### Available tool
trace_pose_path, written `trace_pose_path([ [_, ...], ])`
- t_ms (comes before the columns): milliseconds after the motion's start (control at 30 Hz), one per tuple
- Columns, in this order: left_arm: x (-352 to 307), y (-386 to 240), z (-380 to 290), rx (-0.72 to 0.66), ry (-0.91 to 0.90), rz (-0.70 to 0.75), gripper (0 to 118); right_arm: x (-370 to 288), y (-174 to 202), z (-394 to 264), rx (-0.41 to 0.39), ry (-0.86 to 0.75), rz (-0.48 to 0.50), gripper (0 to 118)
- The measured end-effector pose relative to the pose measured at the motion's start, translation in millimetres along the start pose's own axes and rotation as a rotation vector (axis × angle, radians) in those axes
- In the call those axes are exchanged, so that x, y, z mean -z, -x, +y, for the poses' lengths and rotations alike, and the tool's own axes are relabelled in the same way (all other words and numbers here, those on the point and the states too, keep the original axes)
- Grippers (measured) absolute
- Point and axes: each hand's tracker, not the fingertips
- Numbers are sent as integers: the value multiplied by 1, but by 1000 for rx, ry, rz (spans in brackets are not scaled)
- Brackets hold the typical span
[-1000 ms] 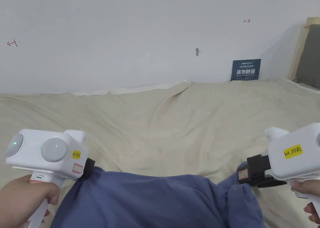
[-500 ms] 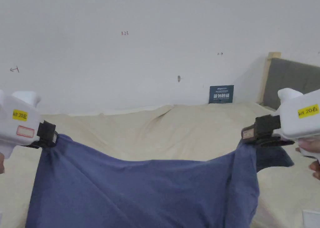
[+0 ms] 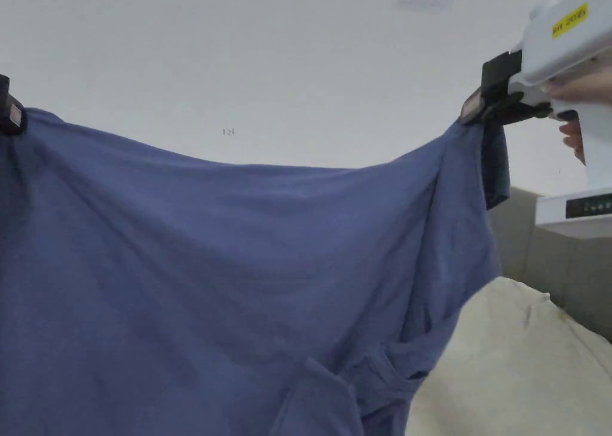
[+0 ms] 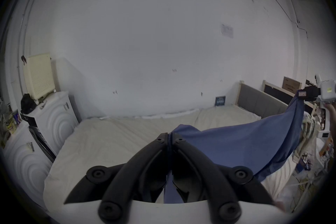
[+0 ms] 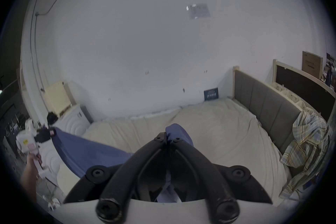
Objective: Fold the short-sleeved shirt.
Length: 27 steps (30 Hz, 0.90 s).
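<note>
The blue short-sleeved shirt (image 3: 227,264) hangs spread in the air in front of me, stretched between both grippers. My left gripper (image 3: 7,115) pinches its upper left corner at the head view's left edge; in the left gripper view its jaws (image 4: 169,138) are shut with blue cloth (image 4: 236,144) between them. My right gripper (image 3: 478,107) grips the upper right corner, and a sleeve (image 3: 495,168) dangles below it. In the right gripper view the jaws (image 5: 168,138) are shut on the blue fabric (image 5: 179,132). The shirt's lower part hangs bunched near the bed.
A bed with a cream sheet (image 4: 116,137) lies below, its grey headboard (image 5: 263,102) on the right. A plaid garment (image 5: 307,146) is draped over the headboard's end. White appliances (image 4: 52,117) stand at the left. A white wall (image 3: 269,54) rises behind.
Both grippers have lifted the shirt from the bed and moved apart, so it now hangs spread at head height. The head camera has tilted upward.
</note>
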Motion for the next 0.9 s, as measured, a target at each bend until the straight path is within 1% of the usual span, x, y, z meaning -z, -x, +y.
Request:
trace_pose_path([
  [33, -1, 3, 8, -19, -54, 18, 3, -1, 1, 10, 36, -58, 26, 1],
  [67, -1, 6, 14, -40, -86, 17, 3, -6, 4, 17, 45, -93, 21, 1],
  [167, 11, 14, 31, -78, -129, 33, 3, 1, 19, 44, 19, -107, -16, 1],
  [267, 32, 17, 45, -65, -154, 53, 3, 19, 31, 65, -33, -109, -43, 1],
  [300, 41, 19, 50, -66, -158, 53, 3, 28, 35, 70, -69, -126, -70, 1],
  [367, 57, 20, 60, -72, -158, 50, 3, 56, 36, 89, -104, -132, -98, 1],
  [500, 99, 27, 77, -73, -171, 71, 3, 98, 40, 114, -101, -151, -122, 1],
  [600, 126, 34, 94, -88, -193, 78, 3, 122, 44, 138, -114, -204, -134, 1],
  [667, 141, 35, 107, -92, -220, 88, 3, 132, 47, 158, -100, -241, -133, 1],
  [733, 154, 34, 122, -78, -238, 101, 3, 134, 56, 178, -111, -270, -145, 1],
  [800, 163, 32, 129, -50, -283, 111, 3, 137, 64, 189, -146, -312, -163, 1],
  [833, 170, 32, 131, -49, -283, 116, 3, 139, 66, 188, -156, -343, -176, 1],
  [900, 181, 35, 130, -57, -291, 118, 3, 146, 69, 185, -162, -352, -177, 1],
])
